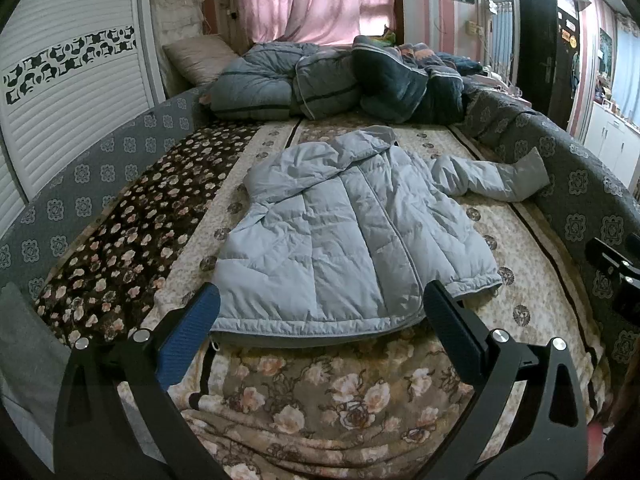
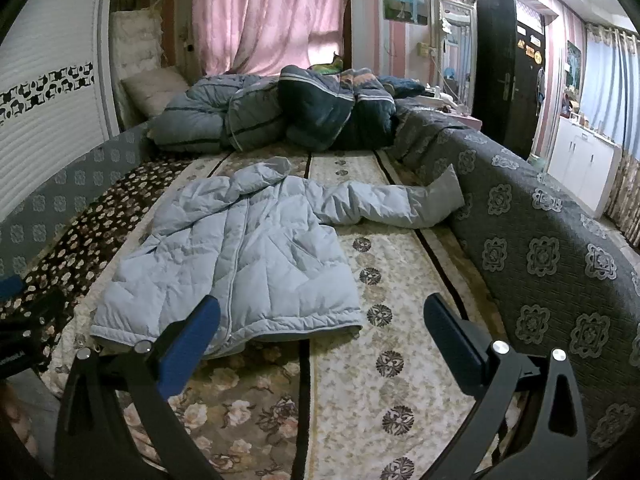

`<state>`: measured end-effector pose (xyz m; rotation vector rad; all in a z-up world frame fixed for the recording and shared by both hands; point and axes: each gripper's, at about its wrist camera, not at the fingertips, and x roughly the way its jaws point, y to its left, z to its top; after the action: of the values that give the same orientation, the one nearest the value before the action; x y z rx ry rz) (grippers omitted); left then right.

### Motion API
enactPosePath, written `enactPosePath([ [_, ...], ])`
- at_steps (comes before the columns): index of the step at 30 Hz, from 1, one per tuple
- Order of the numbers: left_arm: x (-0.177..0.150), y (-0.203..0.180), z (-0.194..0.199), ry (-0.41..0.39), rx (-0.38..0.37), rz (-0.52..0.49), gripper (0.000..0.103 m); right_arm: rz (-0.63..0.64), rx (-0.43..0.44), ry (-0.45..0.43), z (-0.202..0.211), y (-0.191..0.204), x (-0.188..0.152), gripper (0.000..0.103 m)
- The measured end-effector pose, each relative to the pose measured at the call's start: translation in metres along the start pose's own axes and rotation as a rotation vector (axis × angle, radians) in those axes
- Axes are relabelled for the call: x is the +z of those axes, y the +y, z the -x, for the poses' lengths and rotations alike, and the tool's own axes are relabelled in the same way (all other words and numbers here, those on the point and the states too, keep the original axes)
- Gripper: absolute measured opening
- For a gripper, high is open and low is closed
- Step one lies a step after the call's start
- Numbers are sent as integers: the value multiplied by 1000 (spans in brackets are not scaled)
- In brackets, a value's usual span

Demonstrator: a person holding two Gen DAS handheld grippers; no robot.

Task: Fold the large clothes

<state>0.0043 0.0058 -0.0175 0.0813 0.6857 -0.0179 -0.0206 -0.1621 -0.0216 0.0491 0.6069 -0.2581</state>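
Puffer jacket flat on the bed, both grippers hanging back with nothing in them

Left wrist view: left gripper (image 1: 320, 316) spread wide just above the near hem of the grey jacket (image 1: 340, 232), which lies mid-bed (image 1: 520, 248), one sleeve (image 1: 488, 178) flung to the right edge; rumpled quilts (image 1: 328, 80) piled at the far end. Right wrist view: right gripper (image 2: 322, 318) also spread wide, over bare bedspread right of the jacket (image 2: 240, 256); padded side rail (image 2: 540, 264) runs close along the right edge.

Pale blue quilted puffer jacket (image 2: 228, 264) lies flat on the floral-patterned bedspread (image 2: 360, 392), one sleeve stretched toward the grey patterned padded bed rail (image 2: 560, 280). Right gripper (image 2: 320, 328) hovers near the hem, jaws spread wide, holding nothing. Heaped blue-grey quilts (image 2: 272, 116) sit beyond the jacket.
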Motion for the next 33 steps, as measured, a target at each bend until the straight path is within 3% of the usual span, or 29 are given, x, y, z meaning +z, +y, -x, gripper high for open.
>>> enactPosePath([
  [22,-8,6,-5,11,4,11,100,-14,33,-46,7,-5,-4,101],
  [33,-9,11,-10,7,-12,13,100,-22,74,-14,1,-4,-4,101],
])
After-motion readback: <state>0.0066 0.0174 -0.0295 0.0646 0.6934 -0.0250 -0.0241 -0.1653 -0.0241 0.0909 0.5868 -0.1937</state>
